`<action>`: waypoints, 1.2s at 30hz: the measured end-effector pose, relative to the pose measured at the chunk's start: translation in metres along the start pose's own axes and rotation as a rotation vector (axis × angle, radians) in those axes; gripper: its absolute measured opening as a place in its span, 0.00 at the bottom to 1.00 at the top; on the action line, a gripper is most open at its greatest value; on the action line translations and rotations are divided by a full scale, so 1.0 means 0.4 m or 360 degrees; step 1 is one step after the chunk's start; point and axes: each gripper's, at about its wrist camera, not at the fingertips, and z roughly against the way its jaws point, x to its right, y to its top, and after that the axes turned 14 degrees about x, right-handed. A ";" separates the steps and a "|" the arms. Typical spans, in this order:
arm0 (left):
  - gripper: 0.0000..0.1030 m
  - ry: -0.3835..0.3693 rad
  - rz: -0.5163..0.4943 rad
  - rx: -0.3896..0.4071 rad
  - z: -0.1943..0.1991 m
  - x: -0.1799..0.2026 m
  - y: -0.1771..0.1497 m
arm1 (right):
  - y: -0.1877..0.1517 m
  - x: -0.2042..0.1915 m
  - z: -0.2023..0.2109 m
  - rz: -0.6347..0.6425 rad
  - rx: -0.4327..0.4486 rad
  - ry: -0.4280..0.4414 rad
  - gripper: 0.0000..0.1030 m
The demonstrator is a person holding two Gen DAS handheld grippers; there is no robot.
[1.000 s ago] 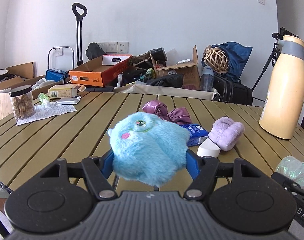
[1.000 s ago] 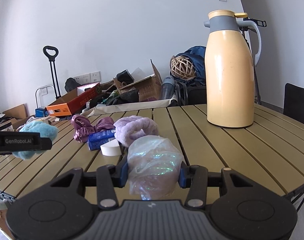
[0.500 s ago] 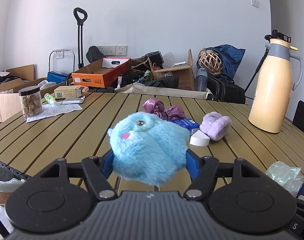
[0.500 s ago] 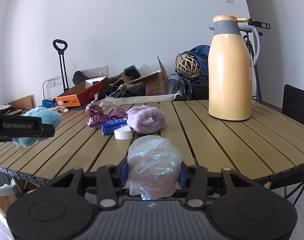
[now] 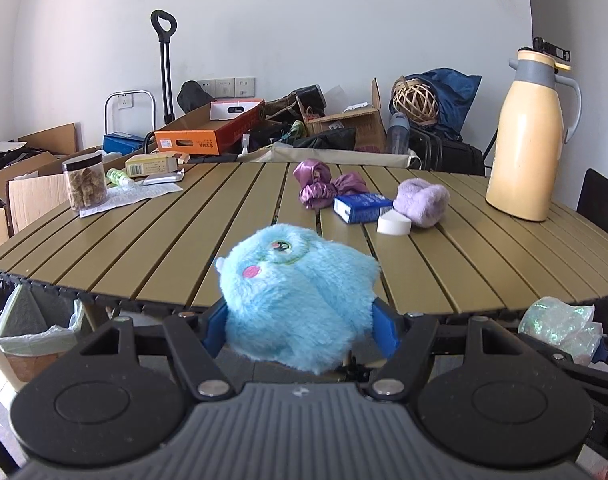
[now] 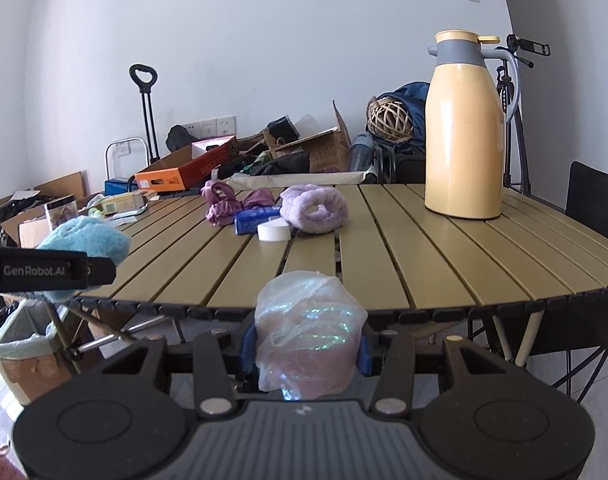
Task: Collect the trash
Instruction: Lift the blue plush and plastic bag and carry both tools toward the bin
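Note:
My left gripper [image 5: 300,326] is shut on a fluffy light-blue plush toy [image 5: 296,296], held in the air just off the near edge of the slatted table [image 5: 144,248]. In the right wrist view the same plush toy [image 6: 86,238] shows at the left behind the left gripper's black body. My right gripper [image 6: 304,350] is shut on a crumpled iridescent plastic bag [image 6: 308,336], also off the table's near edge [image 6: 384,314]. That plastic bag [image 5: 560,326] appears at the lower right of the left wrist view.
On the table lie a purple satin cloth [image 5: 324,186], a blue carton [image 5: 362,208], a white tape roll [image 5: 394,225], a lilac fluffy piece [image 5: 422,202], a yellow thermos jug [image 5: 524,136] and a snack jar [image 5: 84,186]. A lined bin [image 5: 36,332] stands below left. Boxes crowd the far wall.
Both grippers have drawn back from over the table to beyond its near edge, each keeping its load. The table edge and the bin below have come into view.

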 end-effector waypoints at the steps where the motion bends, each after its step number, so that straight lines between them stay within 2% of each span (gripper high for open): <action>1: 0.69 0.0001 -0.0002 -0.0008 0.008 -0.003 -0.006 | -0.006 -0.003 0.007 0.0001 -0.0011 0.0007 0.44; 8: 0.69 0.0024 -0.0031 -0.0078 0.063 -0.011 -0.063 | -0.050 -0.016 0.049 0.0009 -0.0092 0.0048 0.44; 18: 0.69 0.0052 -0.0063 -0.0210 0.090 -0.026 -0.150 | -0.119 -0.027 0.076 0.0035 -0.0240 0.0073 0.44; 36: 0.69 0.0118 -0.0123 -0.0467 0.054 -0.083 -0.311 | -0.275 -0.036 0.040 0.0087 -0.0607 0.0090 0.43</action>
